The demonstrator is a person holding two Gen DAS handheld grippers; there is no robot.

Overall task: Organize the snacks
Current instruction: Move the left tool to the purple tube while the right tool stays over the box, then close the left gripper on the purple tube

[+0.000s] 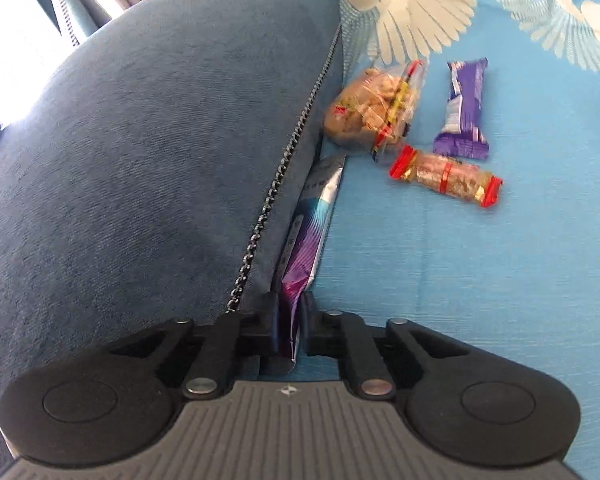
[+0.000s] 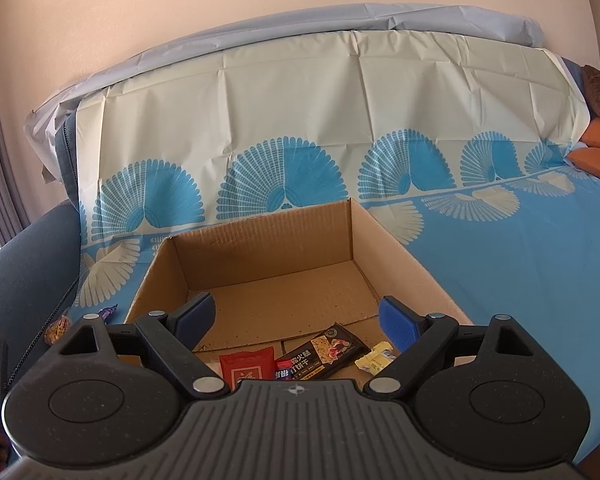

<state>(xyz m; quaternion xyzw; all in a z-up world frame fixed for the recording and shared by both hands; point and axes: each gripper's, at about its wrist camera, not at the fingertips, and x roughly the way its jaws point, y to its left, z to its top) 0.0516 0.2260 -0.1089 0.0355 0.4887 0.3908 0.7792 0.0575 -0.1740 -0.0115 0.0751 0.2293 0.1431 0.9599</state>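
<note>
Just now the left gripper (image 1: 291,322) is clamped on the near end of a purple and silver snack packet (image 1: 306,232), its pads pressed against the wrapper from both sides. That packet lies wedged in the crack between the dark blue sofa cushion (image 1: 148,152) on the left and the blue patterned cloth (image 1: 440,280) covering the seat. Farther along the cloth, three more snacks lie close together: a clear bag of brown biscuits (image 1: 374,108) against the cushion's edge, a purple wrapped bar (image 1: 464,108) to its right, and a gold sweet with red twisted ends (image 1: 446,176) nearer than both.

Over on the right side, the right gripper (image 2: 296,320) hangs with its jaws spread wide and nothing between them, above the near part of a cardboard box (image 2: 400,248). Inside the box, at its near end, lie a red packet (image 2: 246,368), a black biscuit bar (image 2: 324,354) and a small yellow sweet (image 2: 376,358).
</note>
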